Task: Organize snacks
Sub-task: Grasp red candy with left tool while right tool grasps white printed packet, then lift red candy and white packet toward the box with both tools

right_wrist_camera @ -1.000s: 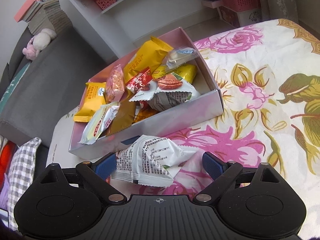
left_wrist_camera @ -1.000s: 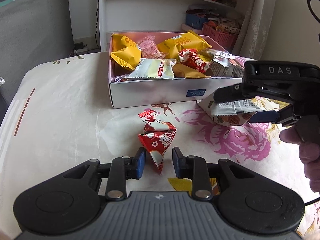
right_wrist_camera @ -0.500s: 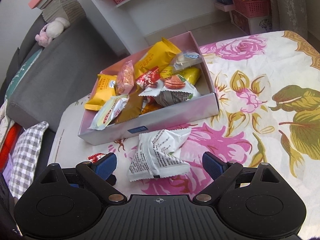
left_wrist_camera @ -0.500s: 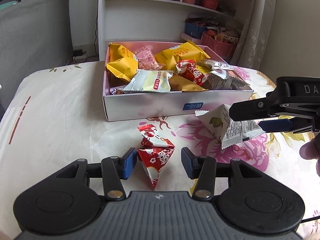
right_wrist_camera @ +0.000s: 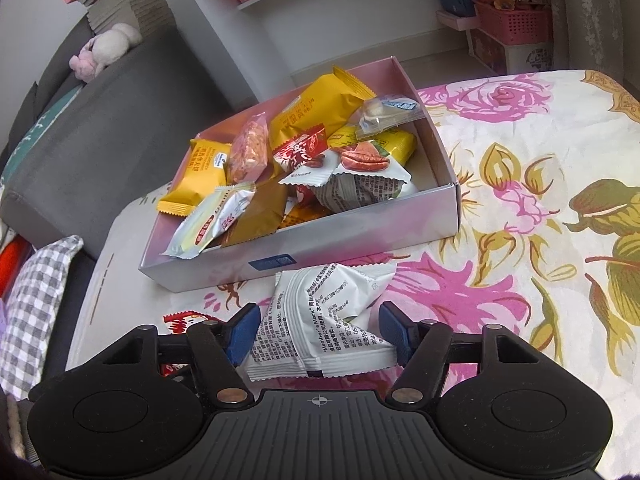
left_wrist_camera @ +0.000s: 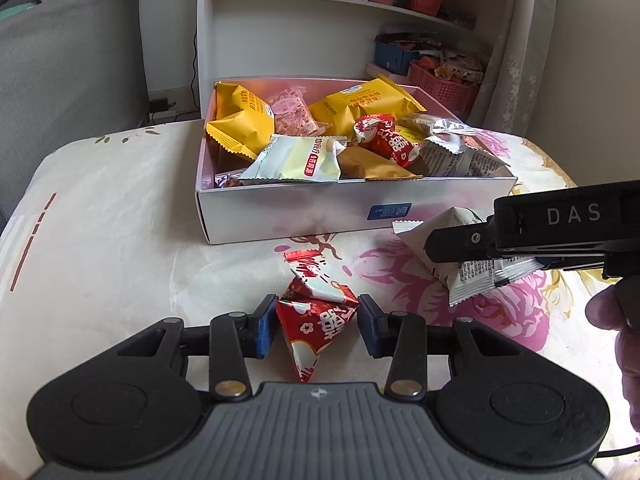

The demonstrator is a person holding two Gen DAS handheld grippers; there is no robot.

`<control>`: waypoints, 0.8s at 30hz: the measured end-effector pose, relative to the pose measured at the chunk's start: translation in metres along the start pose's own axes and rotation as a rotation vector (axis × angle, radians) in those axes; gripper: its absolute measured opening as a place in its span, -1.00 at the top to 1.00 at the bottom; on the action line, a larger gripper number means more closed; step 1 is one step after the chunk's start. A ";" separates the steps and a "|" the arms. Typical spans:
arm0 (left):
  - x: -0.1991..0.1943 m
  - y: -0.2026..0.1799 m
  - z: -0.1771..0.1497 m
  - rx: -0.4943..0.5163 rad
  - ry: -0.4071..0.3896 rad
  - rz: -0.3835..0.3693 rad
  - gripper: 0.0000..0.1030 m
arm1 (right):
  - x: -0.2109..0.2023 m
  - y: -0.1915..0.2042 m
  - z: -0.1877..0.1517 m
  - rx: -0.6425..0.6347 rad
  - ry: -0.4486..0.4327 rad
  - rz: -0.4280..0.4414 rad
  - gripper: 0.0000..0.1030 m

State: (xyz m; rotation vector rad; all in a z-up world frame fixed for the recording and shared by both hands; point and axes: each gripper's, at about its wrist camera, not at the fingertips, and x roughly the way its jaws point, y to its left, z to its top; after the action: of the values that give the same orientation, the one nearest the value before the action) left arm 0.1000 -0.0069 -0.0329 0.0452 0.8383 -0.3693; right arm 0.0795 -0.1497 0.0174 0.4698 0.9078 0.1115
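Observation:
A red triangular snack packet (left_wrist_camera: 316, 316) lies on the floral tablecloth between the blue pads of my left gripper (left_wrist_camera: 317, 326), which is open around it. A white printed snack packet (right_wrist_camera: 324, 320) lies on the cloth between the pads of my right gripper (right_wrist_camera: 320, 334), also open around it; it shows in the left wrist view (left_wrist_camera: 472, 276) under the right gripper's black body (left_wrist_camera: 560, 232). Behind both stands the white and pink box (left_wrist_camera: 304, 216) full of yellow, red, white and pink snack packets, also in the right wrist view (right_wrist_camera: 360, 236).
A grey sofa (right_wrist_camera: 100, 120) with a plush toy (right_wrist_camera: 104, 48) and a checked cushion (right_wrist_camera: 32, 312) stands left of the table. White shelves (left_wrist_camera: 340, 4) and pink baskets (left_wrist_camera: 444, 84) stand behind. The person's hand (left_wrist_camera: 616, 320) is at the right edge.
Both grippers have pulled back from the box and lowered. The left jaws opened wider, then narrowed around the red packet. The white packet was set down and the right jaws narrowed around it.

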 end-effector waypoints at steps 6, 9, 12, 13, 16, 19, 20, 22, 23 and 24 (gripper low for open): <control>-0.003 -0.006 0.000 0.027 0.012 0.006 0.26 | -0.005 0.004 -0.001 -0.006 0.019 -0.012 -0.19; -0.005 -0.006 0.000 0.020 0.025 0.009 0.27 | -0.007 0.006 -0.003 0.000 0.038 -0.016 -0.19; -0.007 -0.006 0.001 0.015 0.030 0.012 0.27 | -0.012 0.007 -0.004 0.004 0.043 -0.011 -0.17; -0.008 -0.007 0.001 0.013 0.032 0.012 0.27 | -0.013 0.007 -0.003 0.007 0.043 -0.008 -0.17; -0.011 -0.007 0.003 0.002 0.031 0.011 0.27 | -0.018 0.007 -0.003 0.018 0.046 0.003 -0.13; -0.014 -0.006 0.005 -0.008 0.033 0.013 0.27 | -0.021 0.006 -0.003 0.032 0.057 0.012 -0.10; -0.015 -0.006 0.005 -0.010 0.033 0.013 0.27 | -0.021 0.005 -0.003 0.037 0.061 0.012 -0.09; -0.017 -0.006 0.006 -0.015 0.033 0.012 0.27 | -0.023 0.005 -0.003 0.044 0.063 0.013 -0.08; -0.017 -0.006 0.007 -0.017 0.033 0.012 0.27 | -0.025 0.004 -0.003 0.045 0.062 0.014 -0.06; -0.018 -0.006 0.008 -0.020 0.034 0.012 0.27 | -0.026 0.004 -0.003 0.048 0.061 0.017 -0.04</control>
State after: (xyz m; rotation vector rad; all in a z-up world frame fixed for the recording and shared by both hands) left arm 0.0927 -0.0080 -0.0138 0.0375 0.8748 -0.3498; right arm 0.0619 -0.1524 0.0369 0.5207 0.9683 0.1200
